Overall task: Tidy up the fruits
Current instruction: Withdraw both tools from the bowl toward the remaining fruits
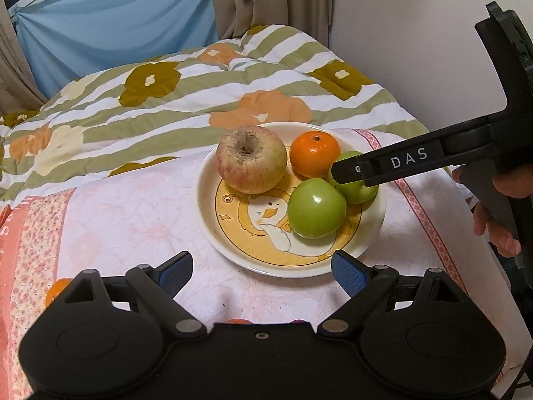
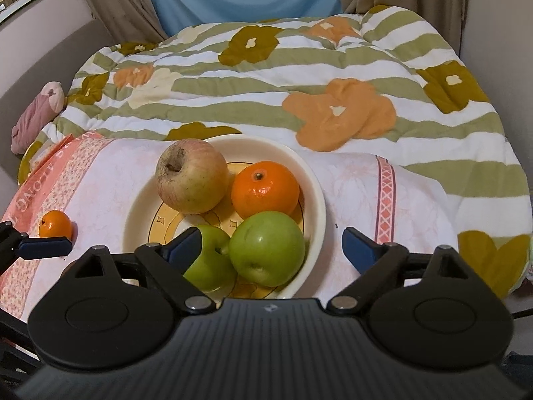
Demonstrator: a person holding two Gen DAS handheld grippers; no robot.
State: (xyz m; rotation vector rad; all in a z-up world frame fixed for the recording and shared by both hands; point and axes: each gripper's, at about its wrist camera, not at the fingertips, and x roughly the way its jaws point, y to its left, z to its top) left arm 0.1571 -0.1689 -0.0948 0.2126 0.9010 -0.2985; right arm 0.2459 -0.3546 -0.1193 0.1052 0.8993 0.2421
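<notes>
A cream plate with a duck picture (image 1: 230,250) (image 2: 316,200) sits on a pink cloth on the bed. It holds a red-yellow apple (image 1: 251,163) (image 2: 191,180), an orange (image 1: 314,153) (image 2: 265,190) and two green apples (image 1: 316,208) (image 2: 266,246) (image 2: 208,263). A small orange (image 2: 55,223) (image 1: 55,288) lies on the cloth left of the plate. My left gripper (image 1: 263,273) is open and empty at the plate's near edge. My right gripper (image 2: 271,246) is open, low over the plate, its jaws either side of the green apples.
A flowered striped quilt (image 1: 186,100) (image 2: 299,76) covers the bed behind the plate. A wall stands at the right (image 1: 416,50). A pink rolled cloth (image 2: 36,113) lies at the far left. Another orange bit (image 1: 238,321) shows under my left gripper.
</notes>
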